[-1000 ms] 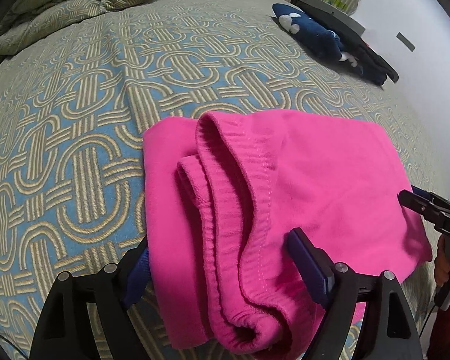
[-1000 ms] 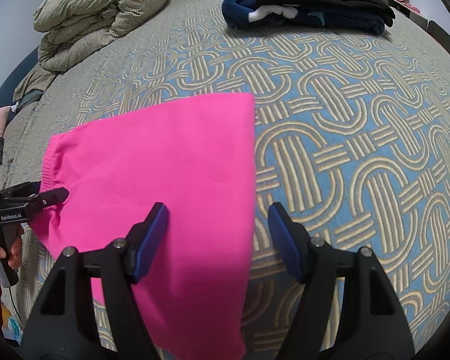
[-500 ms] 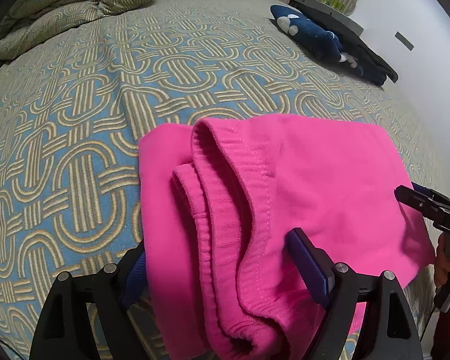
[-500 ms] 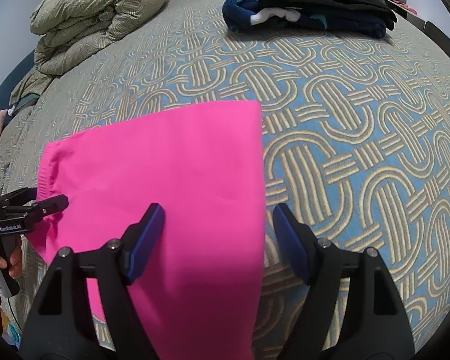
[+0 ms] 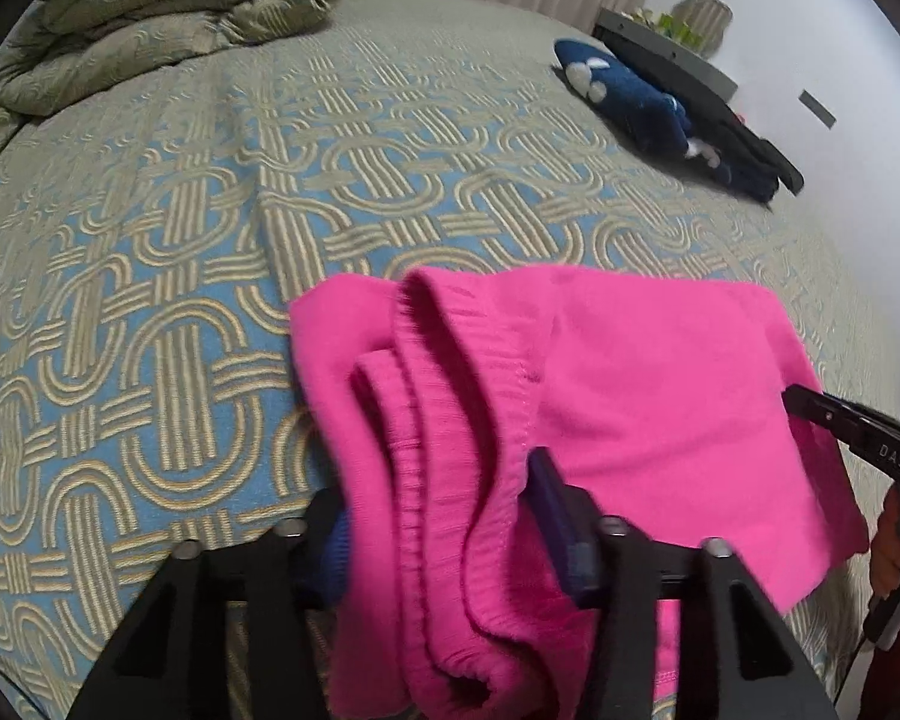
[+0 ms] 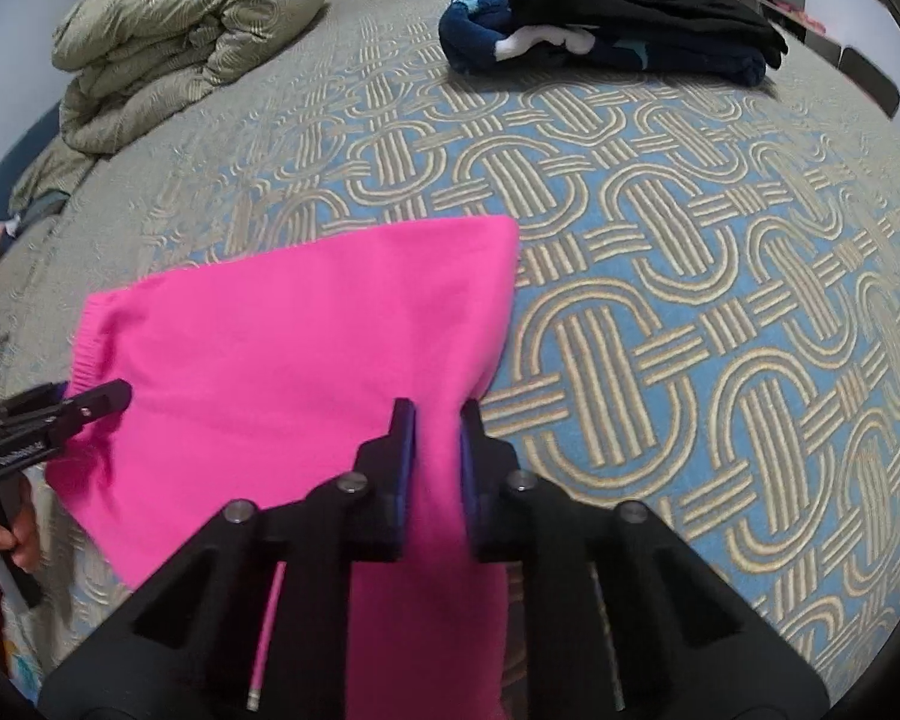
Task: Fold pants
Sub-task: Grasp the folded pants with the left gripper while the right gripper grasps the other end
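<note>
Bed (image 6: 660, 312) with woven blue-and-tan knot pattern carries soft pink pants (image 6: 282, 360), folded near its front edge. Left gripper (image 5: 444, 528) angles down, fingers closing around the ribbed waistband; right gripper (image 6: 437, 444) angles down, fingers closing on the smooth folded side.

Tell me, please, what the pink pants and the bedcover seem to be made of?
Pants: probably a soft knit, fleece or sweatshirt cotton. Matte surface, ribbed elastic waistband with a stitched seam, thick rounded folds.
Bedcover: likely a woven jacquard or quilted textile. The beige interlocking rings stand slightly raised over blue ground, with a dull finish. The exact fibre cannot be told for either.
</note>
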Available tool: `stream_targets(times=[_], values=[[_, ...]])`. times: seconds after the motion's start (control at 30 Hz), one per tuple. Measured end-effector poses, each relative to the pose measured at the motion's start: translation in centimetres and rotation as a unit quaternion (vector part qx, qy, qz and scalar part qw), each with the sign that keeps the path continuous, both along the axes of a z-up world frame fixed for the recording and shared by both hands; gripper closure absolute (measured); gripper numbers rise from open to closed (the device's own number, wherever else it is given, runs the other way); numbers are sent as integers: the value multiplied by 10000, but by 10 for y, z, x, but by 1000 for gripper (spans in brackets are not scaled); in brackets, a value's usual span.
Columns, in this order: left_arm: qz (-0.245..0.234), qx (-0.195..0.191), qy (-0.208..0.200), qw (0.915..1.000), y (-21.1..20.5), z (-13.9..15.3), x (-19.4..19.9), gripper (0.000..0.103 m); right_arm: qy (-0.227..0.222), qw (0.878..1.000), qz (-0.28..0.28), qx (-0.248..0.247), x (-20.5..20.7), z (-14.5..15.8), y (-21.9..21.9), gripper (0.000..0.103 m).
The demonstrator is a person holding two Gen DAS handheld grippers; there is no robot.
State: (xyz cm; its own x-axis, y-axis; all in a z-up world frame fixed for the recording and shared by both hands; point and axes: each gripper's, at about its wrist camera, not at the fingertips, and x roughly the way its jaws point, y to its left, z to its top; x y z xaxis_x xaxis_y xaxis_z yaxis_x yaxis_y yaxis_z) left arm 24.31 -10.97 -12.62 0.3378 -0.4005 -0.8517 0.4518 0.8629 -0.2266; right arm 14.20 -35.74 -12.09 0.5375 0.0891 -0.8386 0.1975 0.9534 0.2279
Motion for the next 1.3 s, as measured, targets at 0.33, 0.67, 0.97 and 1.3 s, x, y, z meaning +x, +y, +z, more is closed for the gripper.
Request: stream_targets(times=[0.33, 0.67, 0.97, 1.3], values=[[-139, -123, -466, 9987, -3, 27, -12, 77, -533, 9985, 81, 87, -14, 36, -1, 91], [-700, -398, -716, 9942, -64, 79, -11, 77, -978, 9941, -421, -195, -44, 82, -54, 91], [-2062, -425, -845, 9739, -246, 118, -13, 77, -1204, 9745, -1827, -488, -123, 105, -166, 91], [-3160, -162, -1061, 9427, -415, 104, -44, 77, -908, 9479, -2981, -661, -173, 89, -288, 91]])
